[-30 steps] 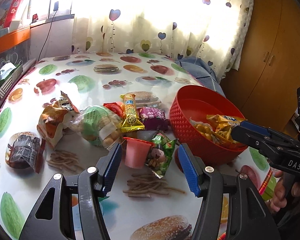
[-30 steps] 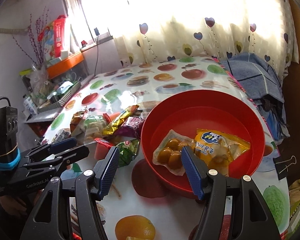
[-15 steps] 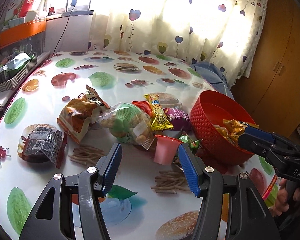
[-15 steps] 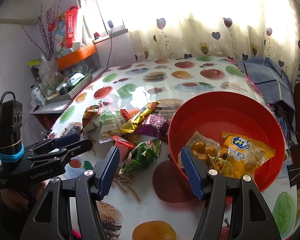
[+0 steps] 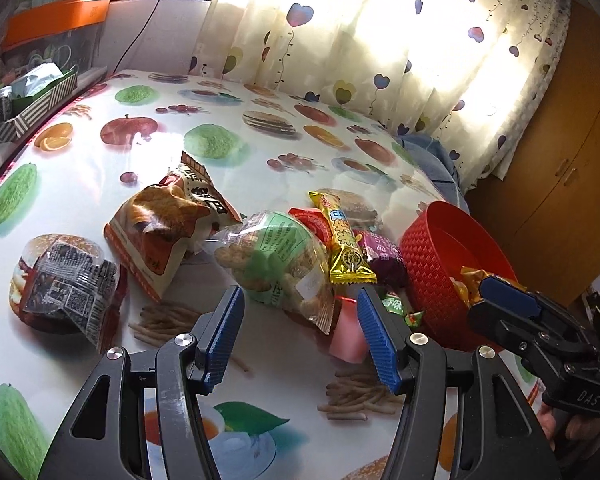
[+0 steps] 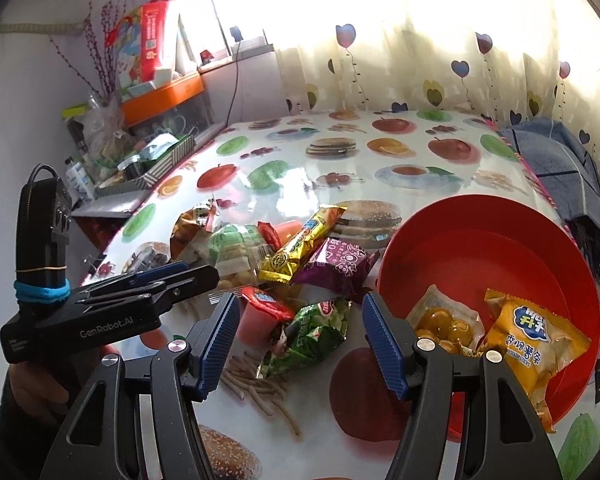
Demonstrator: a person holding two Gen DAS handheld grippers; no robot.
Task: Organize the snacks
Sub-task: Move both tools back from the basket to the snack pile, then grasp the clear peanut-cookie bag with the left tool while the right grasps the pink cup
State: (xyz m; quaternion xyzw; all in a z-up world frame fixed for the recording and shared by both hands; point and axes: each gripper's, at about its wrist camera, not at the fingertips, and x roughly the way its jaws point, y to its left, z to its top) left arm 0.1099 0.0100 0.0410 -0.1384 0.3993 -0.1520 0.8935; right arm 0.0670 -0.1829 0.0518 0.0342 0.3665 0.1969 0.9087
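Note:
A pile of snacks lies on the table left of a red basket (image 5: 432, 264) (image 6: 500, 248). The basket holds two yellow packets (image 6: 528, 336). In the pile are a clear green-label bag (image 5: 276, 264) (image 6: 236, 252), an orange-brown bag (image 5: 168, 220), a yellow bar (image 5: 342, 240) (image 6: 300, 244), a purple packet (image 6: 340, 260), a pink jelly cup (image 5: 348, 336) (image 6: 260, 312) and a green packet (image 6: 312, 332). A dark-printed packet (image 5: 68, 288) lies apart at left. My left gripper (image 5: 300, 332) is open just before the clear bag. My right gripper (image 6: 296, 340) is open over the green packet.
The table carries a glossy fruit-and-burger print cloth (image 5: 220, 140). A striped tray of clutter (image 5: 24, 100) (image 6: 156, 160) and an orange shelf (image 6: 164, 96) stand beyond the left edge. Curtains hang behind. A wooden cabinet (image 5: 560, 160) stands at right. A blue cloth (image 6: 556, 160) hangs beyond the far right edge.
Both grippers have swung left, away from the basket toward the snack pile. My left gripper now faces the clear bag instead of the pink cup. Both stayed open.

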